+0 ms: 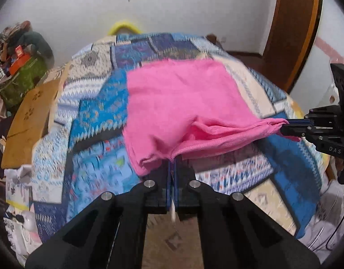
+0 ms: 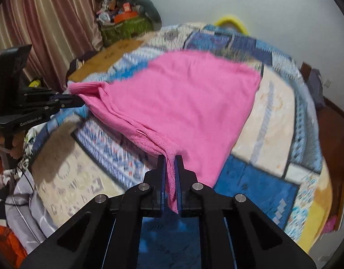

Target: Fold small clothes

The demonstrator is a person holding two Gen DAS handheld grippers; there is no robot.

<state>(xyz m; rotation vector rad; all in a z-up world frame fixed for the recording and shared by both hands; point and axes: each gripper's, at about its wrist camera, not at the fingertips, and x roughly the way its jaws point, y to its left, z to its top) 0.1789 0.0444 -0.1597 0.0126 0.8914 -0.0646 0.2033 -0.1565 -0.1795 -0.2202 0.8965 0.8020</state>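
A pink knit garment (image 1: 181,98) lies spread on a patterned blue and cream bedspread (image 1: 100,116); it also shows in the right wrist view (image 2: 185,94). My left gripper (image 1: 172,160) is shut on its near edge and lifts it slightly. My right gripper (image 2: 170,157) is shut on another near corner, with cloth hanging between the fingers. In the left wrist view the right gripper (image 1: 284,126) pinches the stretched corner at the right. In the right wrist view the left gripper (image 2: 79,99) holds the bunched corner at the left. The near edge is pulled taut between them.
A brown cardboard sheet (image 1: 30,121) lies on the bed's left side. A green bag piled with clutter (image 1: 21,76) stands beyond it. A wooden door (image 1: 295,31) is at the right, curtains (image 2: 48,22) at the left, a yellow ring (image 1: 123,25) behind the bed.
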